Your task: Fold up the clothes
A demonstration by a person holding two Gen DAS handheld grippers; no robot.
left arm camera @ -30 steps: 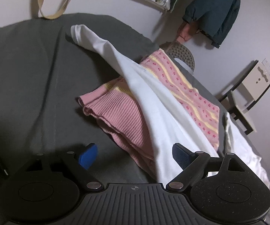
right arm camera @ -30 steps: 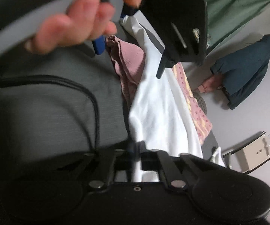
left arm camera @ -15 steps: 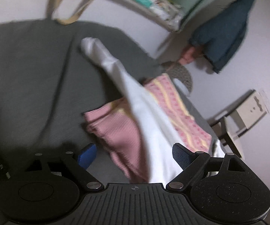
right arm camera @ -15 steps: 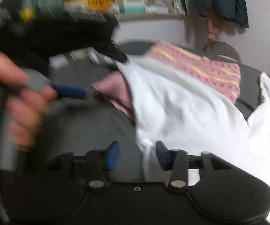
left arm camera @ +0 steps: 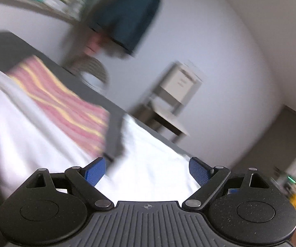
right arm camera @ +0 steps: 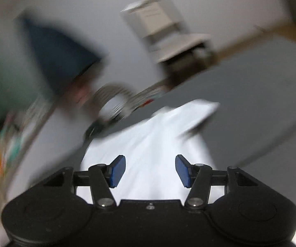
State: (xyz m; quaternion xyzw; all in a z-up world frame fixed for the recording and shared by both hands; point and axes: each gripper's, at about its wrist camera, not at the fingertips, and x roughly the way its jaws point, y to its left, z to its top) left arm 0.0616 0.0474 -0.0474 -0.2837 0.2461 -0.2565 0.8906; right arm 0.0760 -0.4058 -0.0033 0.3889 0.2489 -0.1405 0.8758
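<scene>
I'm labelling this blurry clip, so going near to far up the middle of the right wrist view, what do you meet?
Right tool, jaws open → white garment → dark grey surface → pale chair against the wall.

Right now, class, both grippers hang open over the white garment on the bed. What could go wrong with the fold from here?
1. Both views are smeared by fast motion, so the left gripper or right gripper may close on a poorly judged spot of the white garment.
2. In the left wrist view the white garment overlaps the pink striped garment; a deep pinch might catch both layers.
</scene>
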